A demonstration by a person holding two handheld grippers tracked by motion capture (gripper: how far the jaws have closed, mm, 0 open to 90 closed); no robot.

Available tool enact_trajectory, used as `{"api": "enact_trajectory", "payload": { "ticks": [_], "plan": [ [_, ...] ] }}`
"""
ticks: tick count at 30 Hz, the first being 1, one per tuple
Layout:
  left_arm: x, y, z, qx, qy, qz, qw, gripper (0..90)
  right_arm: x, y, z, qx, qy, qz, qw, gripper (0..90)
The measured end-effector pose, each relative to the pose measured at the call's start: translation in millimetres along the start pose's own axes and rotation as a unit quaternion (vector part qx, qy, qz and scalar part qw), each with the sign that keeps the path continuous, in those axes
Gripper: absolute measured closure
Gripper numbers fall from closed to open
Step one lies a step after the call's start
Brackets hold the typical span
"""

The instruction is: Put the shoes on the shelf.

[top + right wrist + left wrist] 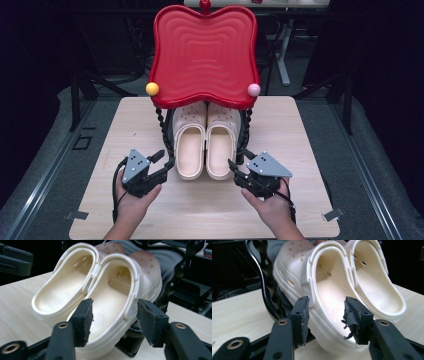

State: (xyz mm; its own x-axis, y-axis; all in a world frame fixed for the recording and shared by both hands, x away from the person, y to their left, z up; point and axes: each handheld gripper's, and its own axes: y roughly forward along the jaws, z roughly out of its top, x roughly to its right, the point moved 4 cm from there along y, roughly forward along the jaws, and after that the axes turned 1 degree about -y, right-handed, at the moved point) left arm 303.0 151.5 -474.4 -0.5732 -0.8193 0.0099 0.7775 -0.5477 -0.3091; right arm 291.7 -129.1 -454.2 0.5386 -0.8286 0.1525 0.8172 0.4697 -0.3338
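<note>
Currently, the pair of cream moulded-foam clogs sits side by side at the centre of the high view, toes tucked under the glossy red wavy-edged plastic tray [204, 55] and heels toward the person. The left cream clog [190, 147] and the right cream clog [221, 146] rest on the lower level of the black twisted-metal stand [161, 125], which stands on the pale wood-grain table [100, 200].

Progress appears early: neither clog has been grasped or lifted. The left gripper [165, 161] sits at lower left of the high view, jaws apart; in the left gripper view they straddle the left clog's outer heel wall without clamping. The right gripper [234, 167], lower right, likewise has jaws apart, bracketing the right clog's heel rim. Closing and withdrawal remain.

The clogs are smooth and matte, with perforated toes and ribbed footbeds. The left gripper's pads [350, 315] are dark foam, visibly frayed. A yellow ball [152, 88] and a pink ball [254, 89] cap the tray's corners.
</note>
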Motion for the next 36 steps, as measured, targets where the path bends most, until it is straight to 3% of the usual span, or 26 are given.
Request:
{"api": "enact_trajectory", "payload": {
  "ticks": [3,5,14,16,19,22,26,31,36],
  "plan": [
    [2.0,-4.4,-7.3,0.001,-0.006,0.001,1.0000,51.0,-3.8,-1.7,-8.4,-0.006,0.010,0.007,0.9999,42.4],
    [4.0,-6.5,-13.3,-0.004,-0.007,-0.003,1.0000,50.5,-6.8,-2.1,-15.8,-0.016,0.004,0.008,0.9998,43.0],
    [9.2,-11.0,-37.9,-0.025,-0.005,-0.016,0.9996,52.7,-20.1,-6.4,-40.4,-0.046,-0.016,0.009,0.9988,56.4],
    [10.0,-10.5,-41.9,-0.025,-0.013,-0.012,0.9995,52.6,-22.5,-6.8,-44.5,-0.045,-0.009,0.012,0.9989,57.5],
    [12.7,-9.6,-47.5,-0.027,-0.009,0.002,0.9996,51.7,-26.4,-7.1,-50.1,-0.046,0.003,0.018,0.9988,59.9],
    [17.0,-7.9,-52.0,-0.033,-0.003,0.001,0.9994,52.2,-30.6,-6.9,-54.4,-0.053,0.011,0.030,0.9981,65.1],
    [21.9,-6.6,-56.8,-0.044,0.005,0.001,0.9990,57.7,-36.9,-3.1,-60.7,-0.066,0.013,0.037,0.9971,70.5],
    [23.9,-2.5,-62.7,-0.055,0.000,-0.004,0.9985,68.7,-44.6,6.7,-71.9,-0.084,0.001,0.038,0.9957,76.0],
    [25.1,1.6,-64.9,-0.063,-0.002,-0.013,0.9979,77.9,-45.3,16.6,-75.5,-0.093,0.009,0.043,0.9947,82.5]
  ]
}}
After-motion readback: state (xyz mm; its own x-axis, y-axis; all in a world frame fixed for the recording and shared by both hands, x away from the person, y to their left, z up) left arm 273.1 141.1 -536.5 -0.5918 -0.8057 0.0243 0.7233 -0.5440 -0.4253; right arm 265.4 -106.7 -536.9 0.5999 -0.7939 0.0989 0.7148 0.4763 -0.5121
